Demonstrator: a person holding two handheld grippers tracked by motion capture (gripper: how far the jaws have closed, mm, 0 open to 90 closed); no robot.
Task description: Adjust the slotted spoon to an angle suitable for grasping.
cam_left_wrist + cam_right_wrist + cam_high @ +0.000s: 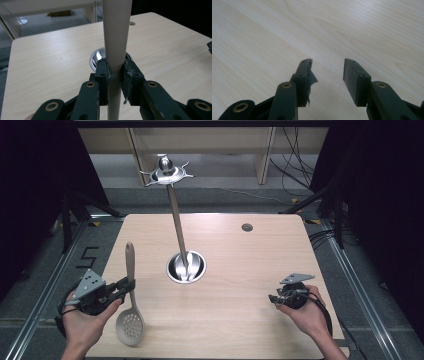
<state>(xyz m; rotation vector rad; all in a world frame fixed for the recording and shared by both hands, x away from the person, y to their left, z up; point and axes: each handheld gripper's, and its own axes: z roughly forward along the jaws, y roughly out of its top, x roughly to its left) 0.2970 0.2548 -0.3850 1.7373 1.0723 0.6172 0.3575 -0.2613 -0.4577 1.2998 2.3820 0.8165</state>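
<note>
High view: the left gripper (131, 285) clamps the slotted spoon (130, 308) mid-handle, its long axis running twelve to six, bowl at six. The hanging stand (185, 267) sits at two o'clock from it. The right gripper (272, 298) rests spread, gripping nothing.

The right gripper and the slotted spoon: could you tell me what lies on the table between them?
In the high view, bare tabletop lies between the right gripper and the spoon; the rack base sits farther back.

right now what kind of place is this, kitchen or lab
Probably a lab recording rig, not a kitchen: a bare wooden table ringed by dark curtains, loose cables on the floor, and a handheld left gripper clamping a slotted spoon.
</note>
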